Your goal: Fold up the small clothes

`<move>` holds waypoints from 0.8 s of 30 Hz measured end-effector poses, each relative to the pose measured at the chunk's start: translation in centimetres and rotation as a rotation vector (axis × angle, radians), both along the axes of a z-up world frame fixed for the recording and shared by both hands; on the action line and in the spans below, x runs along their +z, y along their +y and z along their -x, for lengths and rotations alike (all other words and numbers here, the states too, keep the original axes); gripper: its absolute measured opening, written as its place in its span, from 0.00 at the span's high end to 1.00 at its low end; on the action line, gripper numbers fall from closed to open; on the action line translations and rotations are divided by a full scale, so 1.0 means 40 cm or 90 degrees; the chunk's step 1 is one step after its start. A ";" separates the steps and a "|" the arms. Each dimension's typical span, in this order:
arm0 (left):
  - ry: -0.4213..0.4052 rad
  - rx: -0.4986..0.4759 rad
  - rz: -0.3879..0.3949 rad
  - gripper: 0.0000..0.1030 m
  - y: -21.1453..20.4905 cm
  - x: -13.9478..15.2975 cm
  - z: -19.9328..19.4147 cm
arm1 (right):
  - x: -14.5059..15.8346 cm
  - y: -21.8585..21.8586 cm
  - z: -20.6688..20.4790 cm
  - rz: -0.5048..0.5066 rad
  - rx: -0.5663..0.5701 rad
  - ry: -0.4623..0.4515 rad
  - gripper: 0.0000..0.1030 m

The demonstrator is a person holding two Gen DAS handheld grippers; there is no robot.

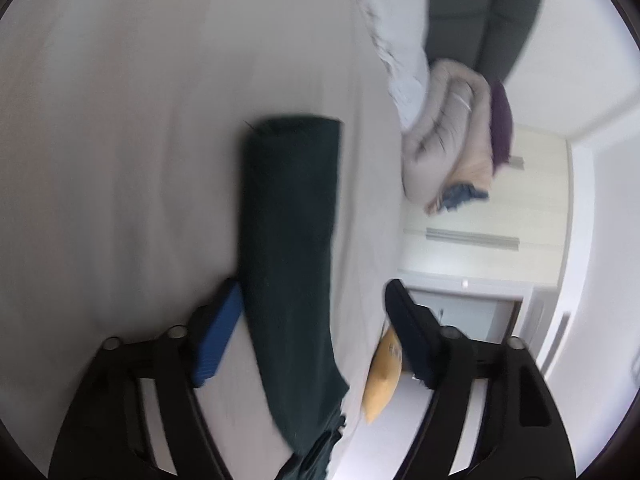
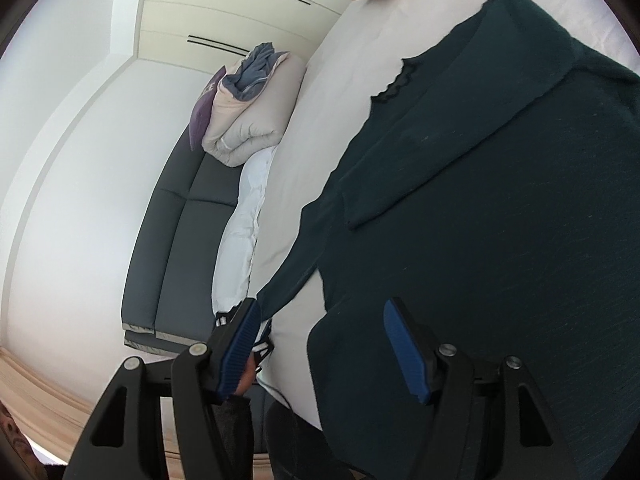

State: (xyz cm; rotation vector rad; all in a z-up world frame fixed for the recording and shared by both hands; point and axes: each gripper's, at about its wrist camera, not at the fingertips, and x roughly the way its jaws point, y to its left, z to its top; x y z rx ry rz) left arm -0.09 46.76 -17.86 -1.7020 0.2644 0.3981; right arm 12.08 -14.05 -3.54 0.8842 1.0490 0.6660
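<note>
Both grippers point(image 1: 314, 308) point(image 2: 320, 328) wide apart, empty; scalloped collar point(image 2: 394, 86) only in right-wrist view of dark top point(image 2: 480, 220).

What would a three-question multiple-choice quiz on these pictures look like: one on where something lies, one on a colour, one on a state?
1. Where does the garment lie?
A. on the bed
B. on the floor
C. on the wardrobe

2. What colour are the pads on the fingers?
A. red
B. blue
C. white

3. How stand the two grippers?
A. both shut on the garment
B. one open, one shut
C. both open

Answers: 1 A, it is spread flat on the bed. 2 B, the pads show blue in both views. 3 C, the left gripper and right gripper each have their fingers wide apart, pinching nothing.
</note>
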 end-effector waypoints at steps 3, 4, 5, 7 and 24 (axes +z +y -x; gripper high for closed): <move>0.000 0.030 0.009 0.34 0.000 -0.002 0.022 | 0.004 0.007 0.004 -0.006 0.002 -0.002 0.34; 0.004 0.030 0.005 0.34 0.004 -0.006 0.020 | 0.005 0.007 0.004 -0.006 0.003 -0.003 0.34; 0.009 0.028 -0.001 0.34 0.004 -0.010 0.021 | 0.005 0.011 0.003 -0.004 0.004 -0.003 0.34; 0.018 0.026 -0.011 0.34 0.016 -0.009 0.006 | 0.006 0.017 0.002 -0.002 0.006 -0.003 0.34; 0.118 -0.232 -0.398 0.94 -0.218 0.240 -0.191 | -0.020 -0.028 0.004 -0.014 -0.009 -0.008 0.35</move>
